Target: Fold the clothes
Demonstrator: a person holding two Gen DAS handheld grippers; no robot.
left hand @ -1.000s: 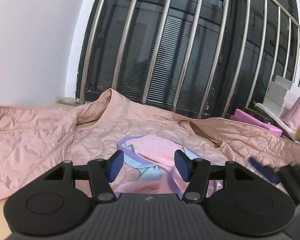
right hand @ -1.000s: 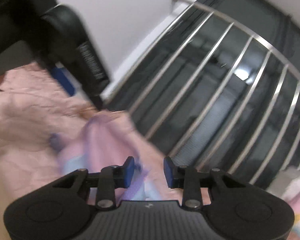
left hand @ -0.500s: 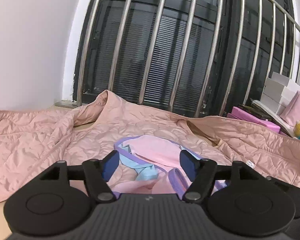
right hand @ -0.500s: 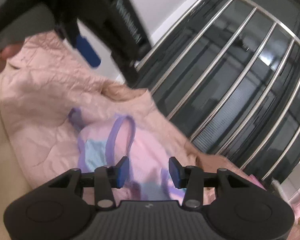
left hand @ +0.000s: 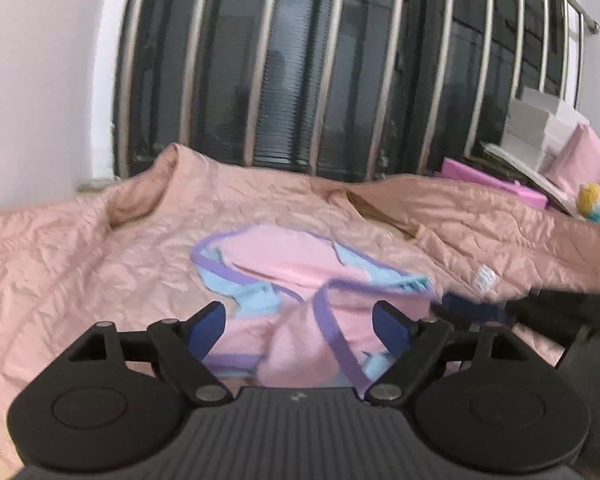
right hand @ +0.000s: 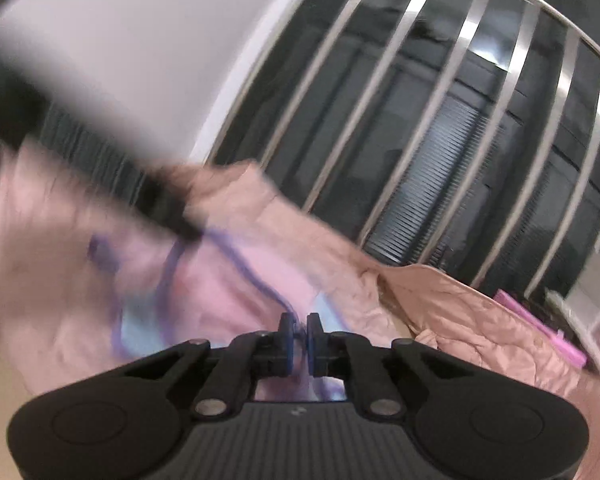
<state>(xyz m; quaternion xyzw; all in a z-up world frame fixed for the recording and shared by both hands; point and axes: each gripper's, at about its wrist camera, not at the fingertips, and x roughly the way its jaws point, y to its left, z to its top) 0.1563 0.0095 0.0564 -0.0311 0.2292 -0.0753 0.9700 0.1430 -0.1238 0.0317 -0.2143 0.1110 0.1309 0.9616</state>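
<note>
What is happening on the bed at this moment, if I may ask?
A person with two handheld grippers is folding a small pink garment with purple trim, lying on a pink quilt. The right gripper has its fingers closed on the garment's purple edge. The left gripper is open, just above the garment.

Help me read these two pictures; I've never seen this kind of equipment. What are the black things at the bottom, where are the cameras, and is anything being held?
Each picture comes from a camera mounted on a hand-held, two-finger gripper, looking forward along its fingers. In the left wrist view, the left gripper is open above a small pink garment with purple trim, which lies on a quilted pink jacket. In the blurred right wrist view, the right gripper is shut on that garment's purple edge. Behind are metal window bars.
</note>
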